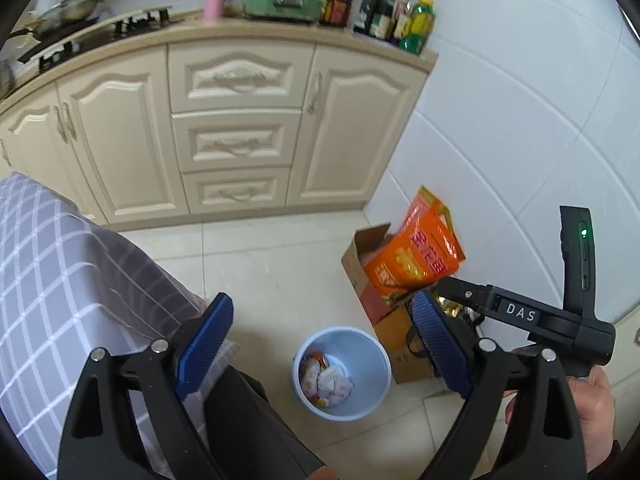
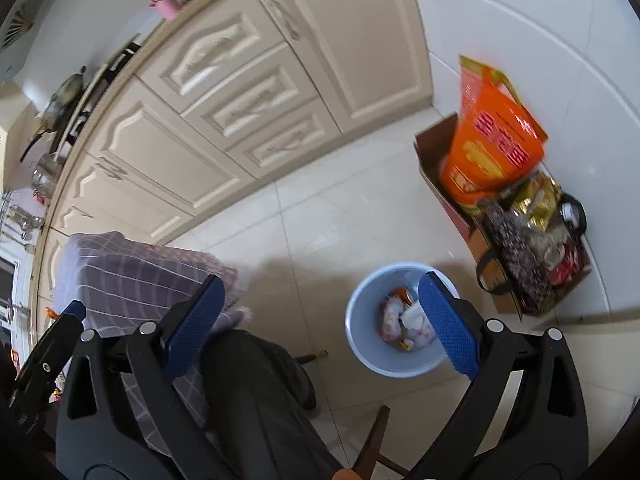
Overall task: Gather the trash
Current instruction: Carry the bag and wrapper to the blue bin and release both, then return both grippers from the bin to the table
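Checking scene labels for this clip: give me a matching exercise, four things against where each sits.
Things:
1. blue bin
2. orange bag
3. pink cup
4. wrappers

Places:
A. on the counter
B. inside the bin
C. on the floor tiles
D. sticking out of a cardboard box

Pairs: 1-C, 2-D, 3-A, 4-B

"DAS" on right gripper [image 1: 520,314] body; orange bag [image 1: 416,256] print unreadable.
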The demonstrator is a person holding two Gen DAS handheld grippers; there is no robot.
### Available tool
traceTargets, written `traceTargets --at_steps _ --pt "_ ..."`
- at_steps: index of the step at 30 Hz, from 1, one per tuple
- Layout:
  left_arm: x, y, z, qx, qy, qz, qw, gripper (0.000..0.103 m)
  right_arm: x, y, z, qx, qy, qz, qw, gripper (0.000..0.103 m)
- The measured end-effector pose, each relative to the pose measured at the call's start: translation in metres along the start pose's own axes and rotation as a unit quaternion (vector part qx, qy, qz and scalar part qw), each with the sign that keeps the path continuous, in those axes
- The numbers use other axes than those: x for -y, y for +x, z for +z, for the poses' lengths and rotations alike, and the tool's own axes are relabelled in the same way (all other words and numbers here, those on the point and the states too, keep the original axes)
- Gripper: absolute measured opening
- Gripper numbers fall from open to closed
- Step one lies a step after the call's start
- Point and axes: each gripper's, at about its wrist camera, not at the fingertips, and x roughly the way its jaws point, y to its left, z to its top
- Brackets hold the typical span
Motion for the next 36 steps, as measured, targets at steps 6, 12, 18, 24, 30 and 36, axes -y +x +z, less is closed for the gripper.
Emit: traceTargets --at_steps 6,12,18,24,30,36 --pt "-0.019 -0.039 0.006 0.042 -0.013 0.020 0.9989 0.090 -0.043 -0.014 0.005 0.016 -0.039 0.023 0.999 0.095" --pt "-0.048 -0.081 0.005 0.080 -0.034 0.056 0.9946 0.090 -0.095 -0.028 0.007 0.030 -0.083 0.054 0.995 0.095" --pt "-0.087 -0.131 -0.004 0.119 -0.058 0.109 0.9852 0.091 -0.167 -0.042 0.001 0.041 -0.147 0.097 0.984 0.096" --pt "-0.128 -0.186 -0.016 0.160 -0.089 0.157 0.9704 0.092 -0.230 -0.048 -0.013 0.040 -0.199 0.136 0.970 0.096" --pt "-0.158 -0.229 -0.035 0.187 -0.120 0.201 0.9541 0.092 -0.294 -0.050 -0.034 0.031 -0.251 0.176 0.951 0.096" --pt "-0.191 -0.269 -0.064 0.202 -0.157 0.257 0.9320 0.092 -0.361 -0.058 -0.064 0.022 -0.314 0.220 0.924 0.096"
